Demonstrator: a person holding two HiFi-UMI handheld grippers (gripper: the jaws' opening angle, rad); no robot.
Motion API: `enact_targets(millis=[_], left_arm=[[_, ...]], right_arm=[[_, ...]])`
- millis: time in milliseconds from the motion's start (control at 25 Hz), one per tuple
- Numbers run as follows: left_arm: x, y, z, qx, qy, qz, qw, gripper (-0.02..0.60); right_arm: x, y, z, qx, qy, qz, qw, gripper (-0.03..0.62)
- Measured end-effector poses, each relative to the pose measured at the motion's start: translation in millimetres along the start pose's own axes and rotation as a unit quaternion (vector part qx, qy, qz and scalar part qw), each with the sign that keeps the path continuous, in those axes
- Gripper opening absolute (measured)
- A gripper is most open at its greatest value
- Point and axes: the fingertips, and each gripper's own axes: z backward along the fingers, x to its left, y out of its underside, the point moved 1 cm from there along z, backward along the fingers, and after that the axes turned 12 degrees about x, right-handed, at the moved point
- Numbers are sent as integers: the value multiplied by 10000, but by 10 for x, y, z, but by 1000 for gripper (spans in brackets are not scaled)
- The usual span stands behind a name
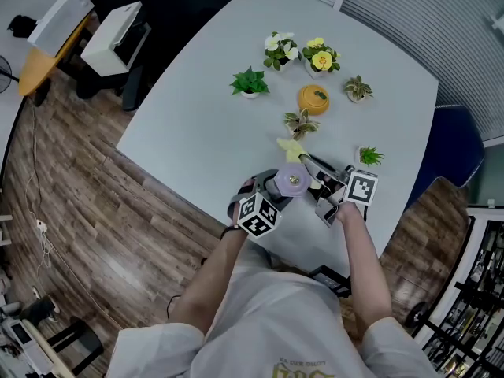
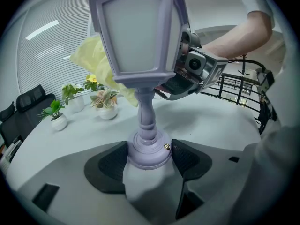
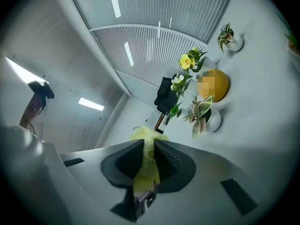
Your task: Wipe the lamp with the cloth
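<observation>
Wiping looks under way: the left gripper clamps the round base of the lilac lantern-shaped lamp by the white table's near edge. The right gripper pinches the crumpled yellow cloth just beyond the lantern head. Next, I judge, the cloth must rub across the panes.

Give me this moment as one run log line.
left tongs: shut on lamp base | right tongs: shut on yellow cloth | cloth: at lamp head

No text can be read; the yellow print on the person's shirt, at the bottom edge, is too blurred.
</observation>
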Motion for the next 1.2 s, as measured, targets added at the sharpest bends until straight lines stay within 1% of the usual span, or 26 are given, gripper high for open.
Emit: enact_targets(millis=[160,320,720,1200], left_arm=[[-13,2,14,9,6,2,10000,310],[-4,-4,2,13,13,7,10000,310],[18,9,-11,30,23,21,10000,310],[4,5,3,20,8,16,10000,310]], right_arm=[[32,-37,-43,34,-99,80,9999,75],[6,-54,-77,30,-159,8,9999,75],[28,-31,47,-28,-130,38,9999,75],[92,173,305,-225,-158,-93,9996,75]])
